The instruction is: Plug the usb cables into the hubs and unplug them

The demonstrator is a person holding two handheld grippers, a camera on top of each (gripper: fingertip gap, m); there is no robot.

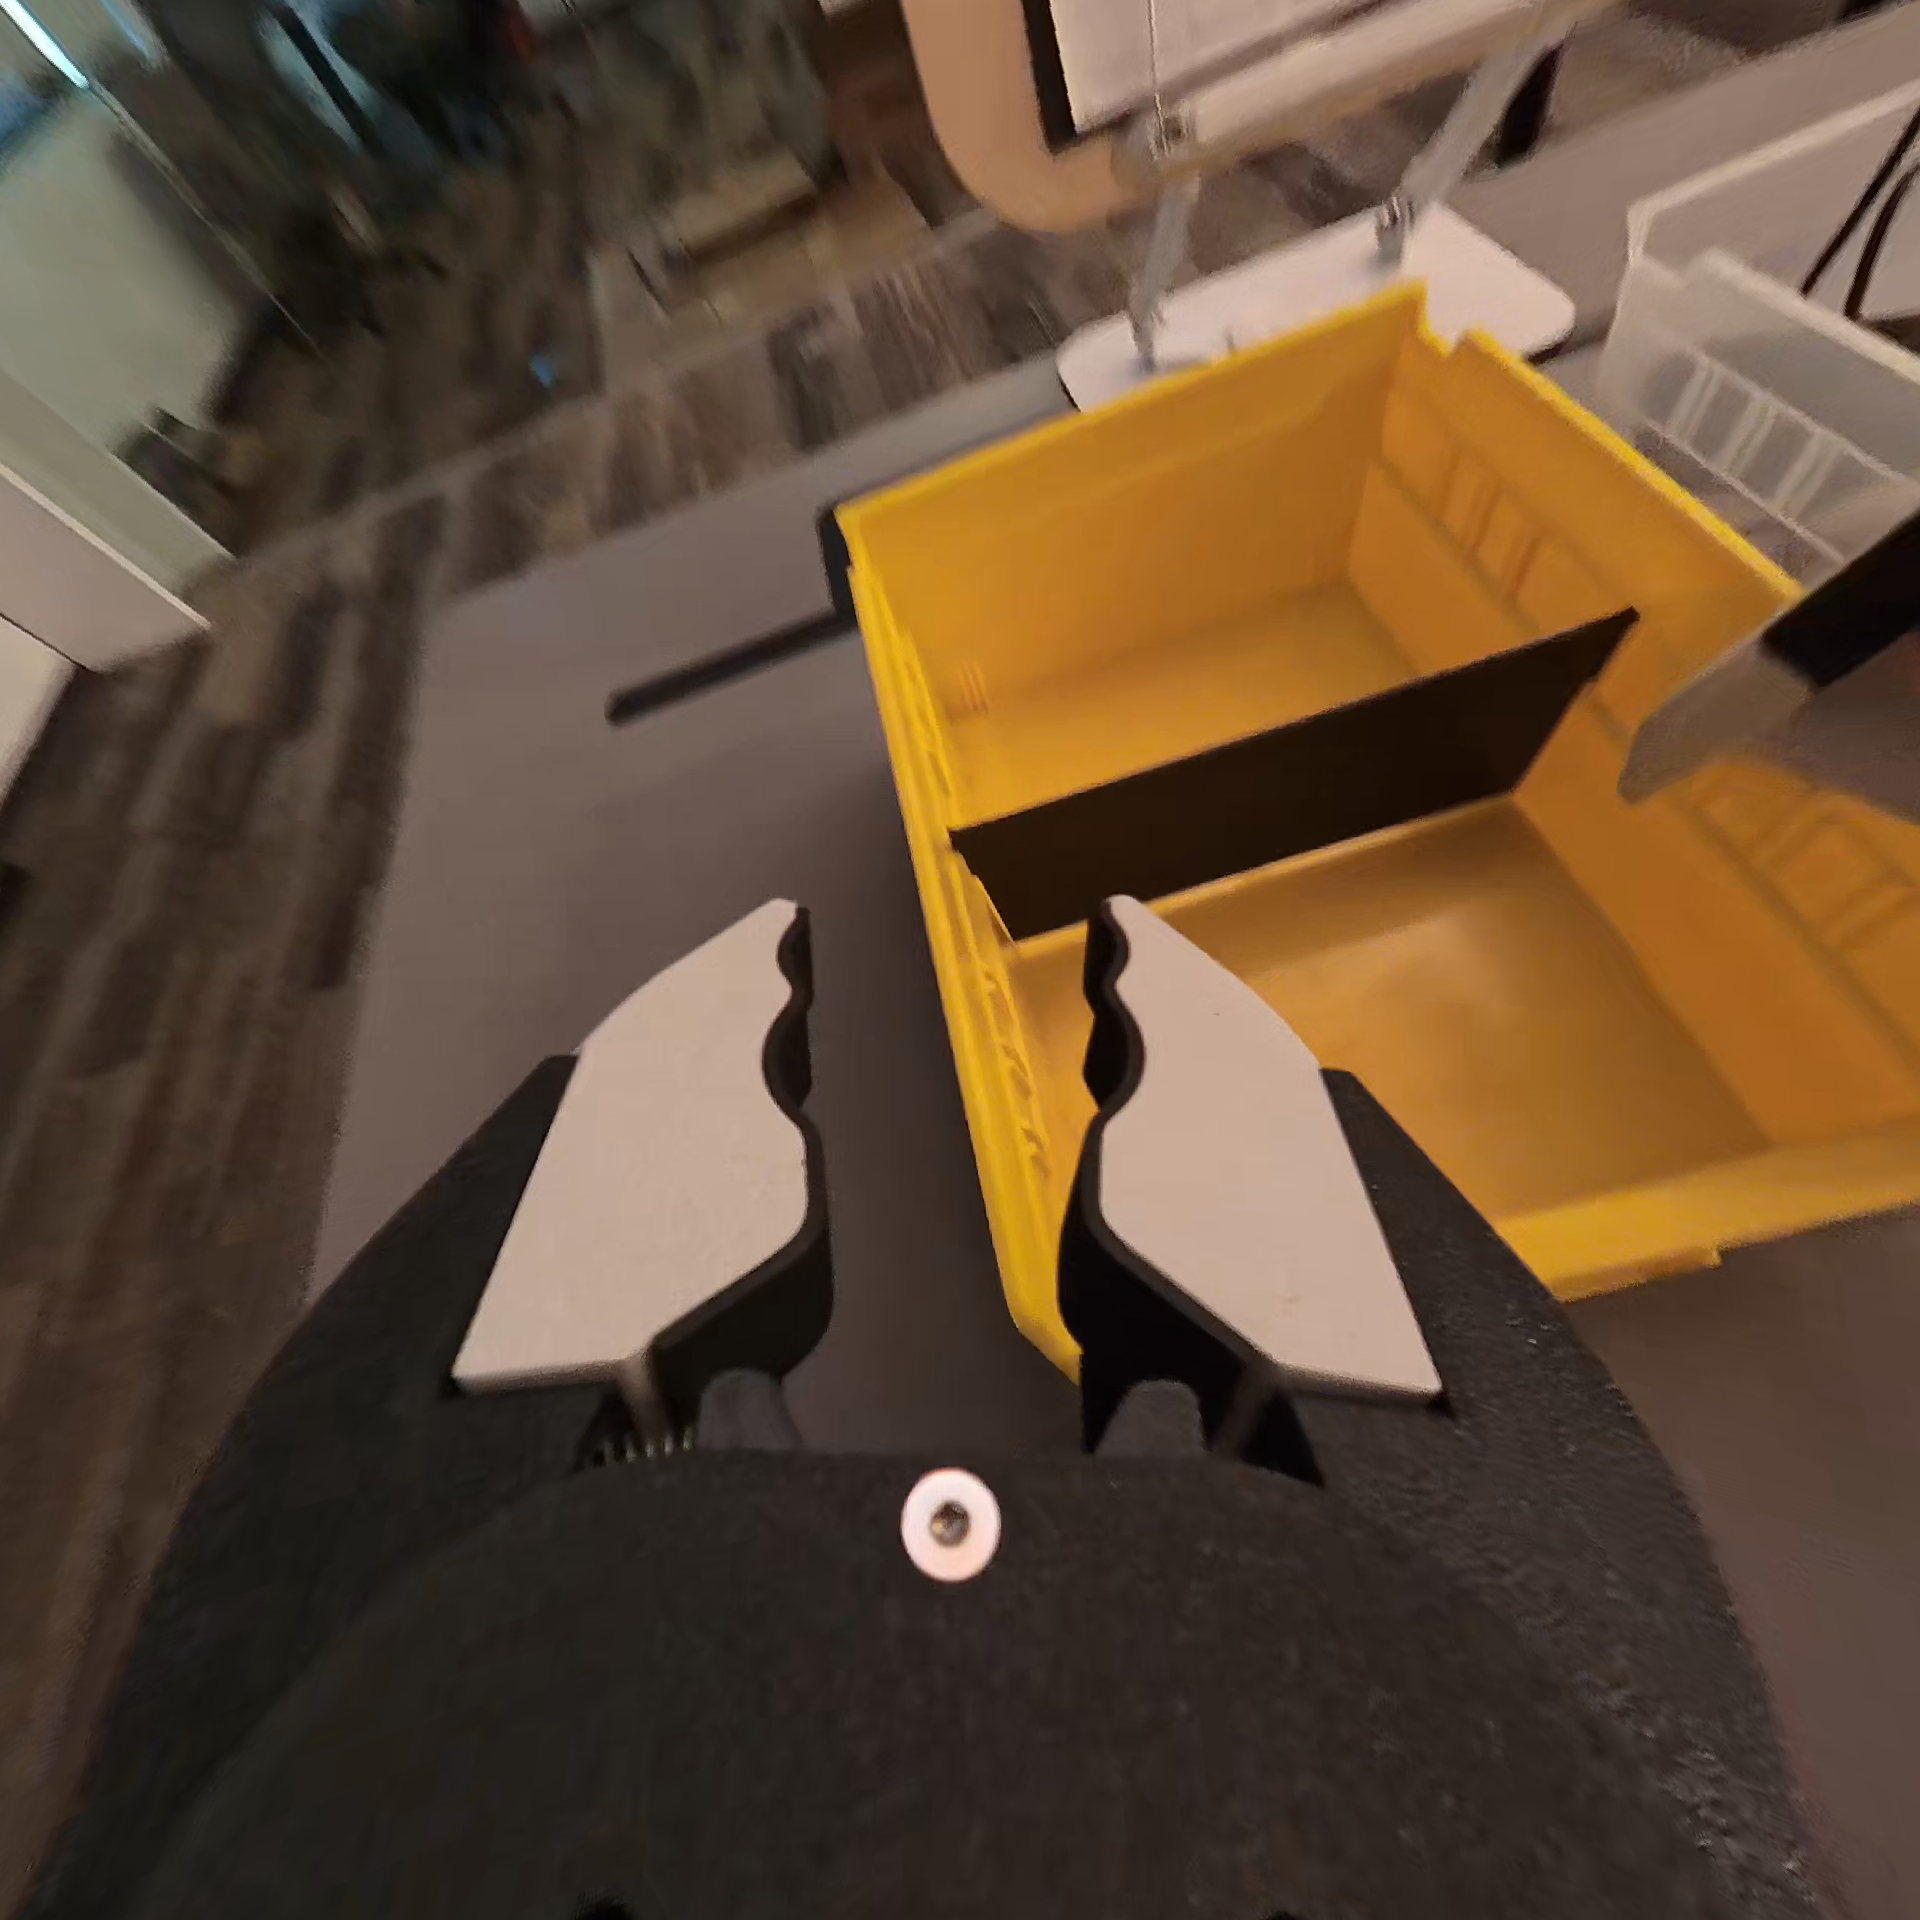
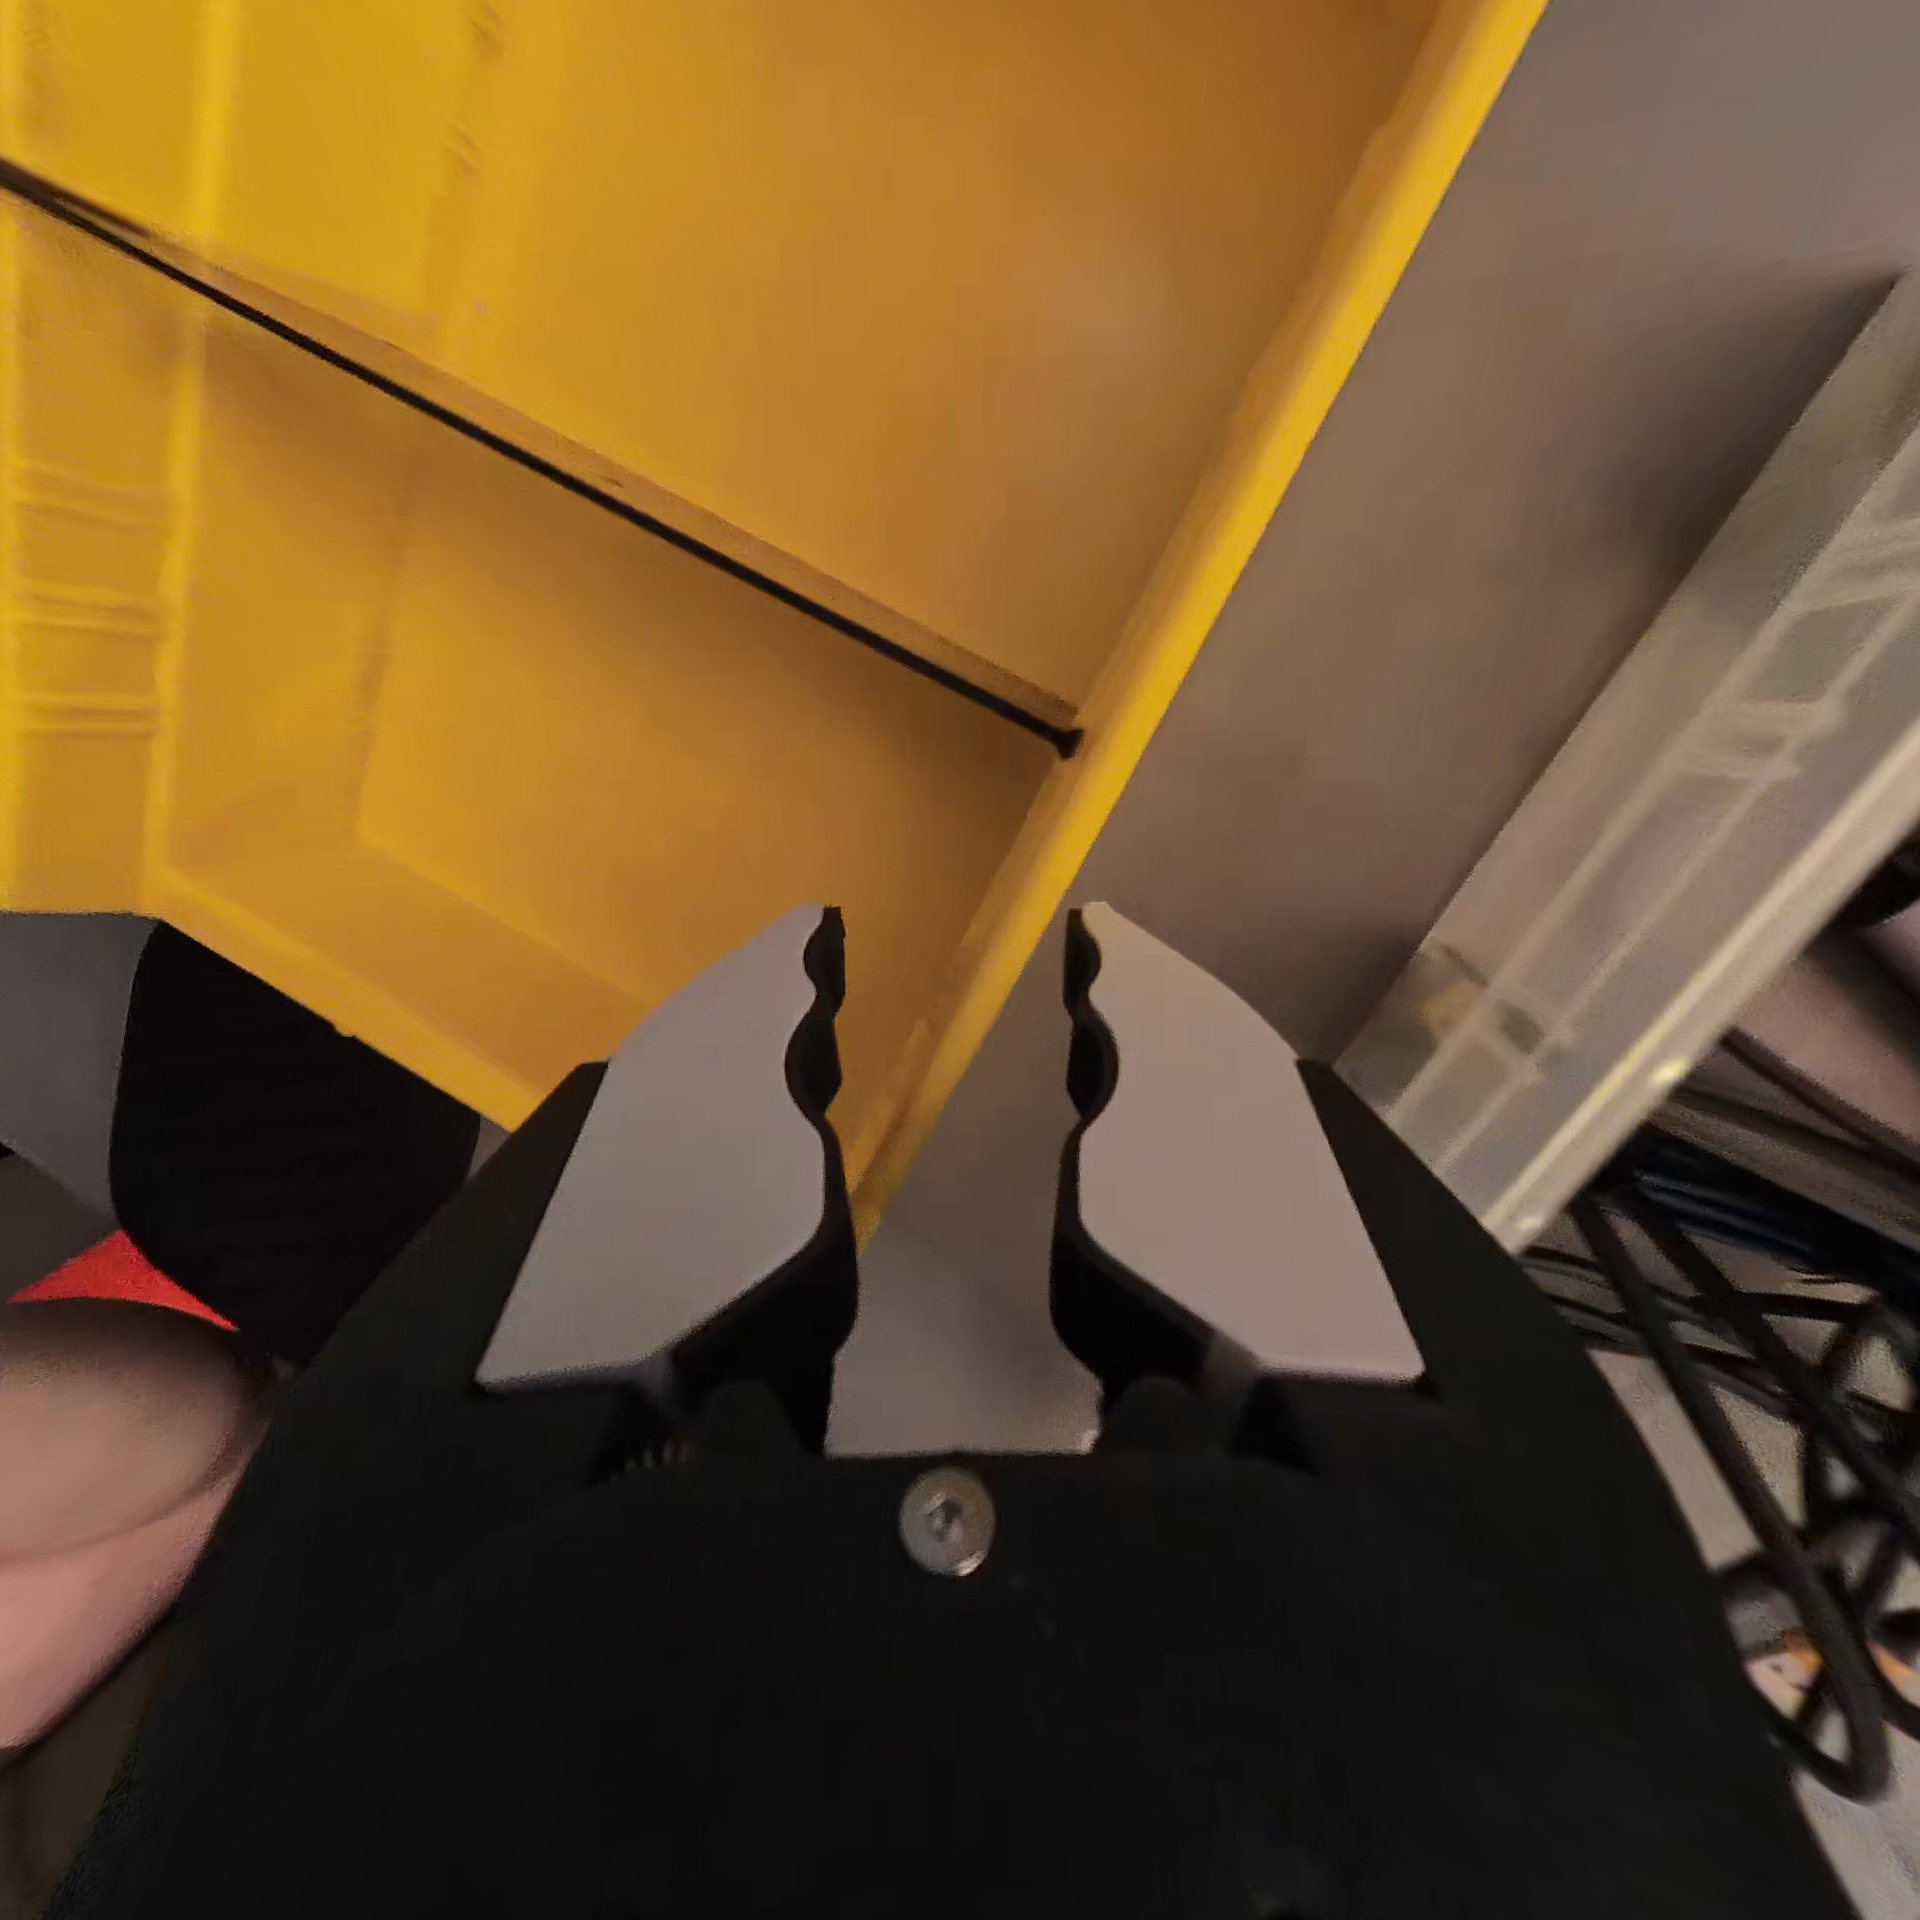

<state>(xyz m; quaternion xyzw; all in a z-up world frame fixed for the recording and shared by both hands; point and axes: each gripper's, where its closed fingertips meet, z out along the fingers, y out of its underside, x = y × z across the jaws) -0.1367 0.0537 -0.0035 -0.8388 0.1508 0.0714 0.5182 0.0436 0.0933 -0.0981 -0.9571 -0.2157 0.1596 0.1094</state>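
Note:
A yellow bin [image 1: 1091, 582] with a black divider [image 1: 1288, 769] stands on the grey table; both its compartments look empty. My left gripper [image 1: 945, 925] is open and empty, hovering over the bin's near left wall. My right gripper [image 2: 954, 920] is open and empty above the bin's right wall [image 2: 1226, 540]; its tip also shows in the left wrist view [image 1: 1704, 748]. Black USB cables [image 2: 1766, 1382] lie in a clear plastic bin [image 2: 1683, 852] to the right. No hub is in view.
The clear bin [image 1: 1766, 343] stands right of the yellow one. A white stand base [image 1: 1340, 312] sits behind the yellow bin. A dark slot [image 1: 727, 665] runs in the table top. A person's hand [image 2: 94, 1475] shows at lower left.

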